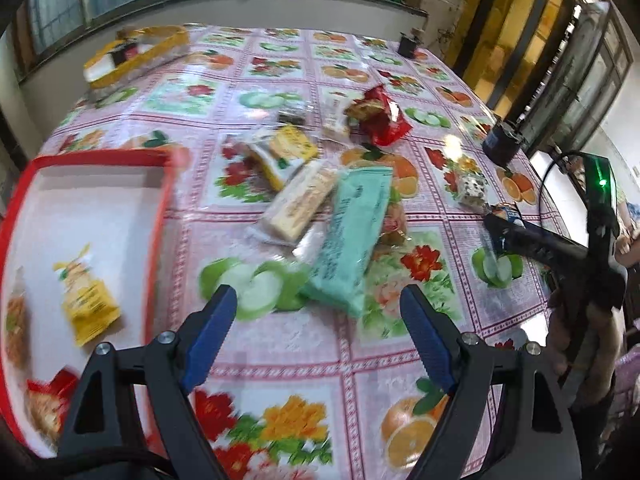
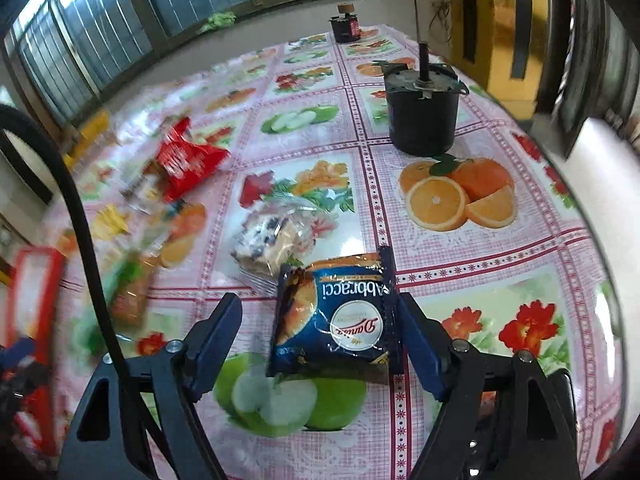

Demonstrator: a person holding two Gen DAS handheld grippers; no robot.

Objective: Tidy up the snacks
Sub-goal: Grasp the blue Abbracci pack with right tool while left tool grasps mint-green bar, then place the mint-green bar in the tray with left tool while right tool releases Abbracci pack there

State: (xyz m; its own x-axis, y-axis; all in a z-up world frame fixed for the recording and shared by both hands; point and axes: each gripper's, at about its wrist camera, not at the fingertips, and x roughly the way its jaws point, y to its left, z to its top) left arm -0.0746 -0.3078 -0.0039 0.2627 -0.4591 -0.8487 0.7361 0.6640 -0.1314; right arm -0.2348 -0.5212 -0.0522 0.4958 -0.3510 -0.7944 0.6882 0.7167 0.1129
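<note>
My left gripper [image 1: 318,300] is open and empty above the fruit-print tablecloth, with a teal snack packet [image 1: 348,240] just ahead of its fingers. A red-rimmed white tray [image 1: 158,216] at the left holds a yellow packet [image 1: 90,304] and other snacks. More snacks lie in a pile: a cream wafer pack [image 1: 298,208], a yellow-white pack [image 1: 280,152] and a red bag [image 1: 384,116]. My right gripper [image 2: 318,308] is open, its jaws on either side of a blue Abbracci biscuit packet [image 2: 336,316] that touches the right finger. A clear-wrapped cookie pack [image 2: 272,236] lies just beyond.
A dark cylindrical motor [image 2: 422,112] stands on the table ahead right, a smaller one [image 2: 346,28] at the far edge. A yellow box [image 1: 136,56] sits at the far left. The table's right edge [image 2: 592,216] curves close by. A black cable [image 2: 80,216] crosses the right wrist view.
</note>
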